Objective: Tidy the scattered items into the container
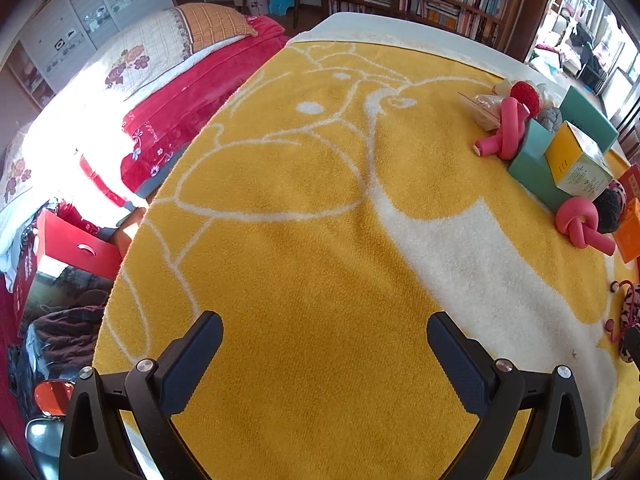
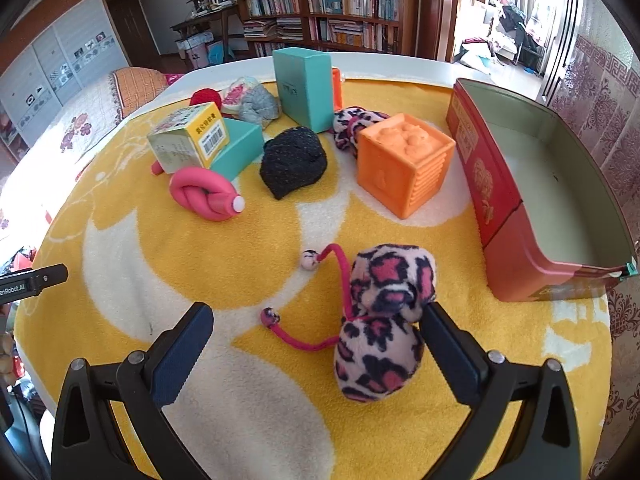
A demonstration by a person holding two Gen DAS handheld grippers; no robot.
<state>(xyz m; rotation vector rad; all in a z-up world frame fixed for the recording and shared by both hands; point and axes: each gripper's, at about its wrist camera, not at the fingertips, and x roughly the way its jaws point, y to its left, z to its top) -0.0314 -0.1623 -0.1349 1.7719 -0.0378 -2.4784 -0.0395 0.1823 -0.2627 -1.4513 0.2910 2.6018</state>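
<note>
In the right wrist view my right gripper (image 2: 316,320) is open over the yellow and white towel. A pink leopard-print plush toy (image 2: 384,320) with a pink cord lies between its fingers, leaning against the right finger (image 2: 448,344). The red tin container (image 2: 516,200) stands open at the right with nothing visible inside. Beyond lie an orange cube (image 2: 404,168), a black pouf (image 2: 294,160), a knotted pink foam roller (image 2: 204,196), a yellow carton (image 2: 188,140) and teal boxes (image 2: 304,88). My left gripper (image 1: 324,336) hangs open over bare towel, with nothing between its fingers.
The table's left edge drops off to a bed with red bedding (image 1: 192,92) and a red box (image 1: 76,244). A second leopard toy (image 2: 356,124), a grey ball (image 2: 260,106) and a red ball (image 2: 206,98) lie at the back. Bookshelves (image 2: 344,0) line the far wall.
</note>
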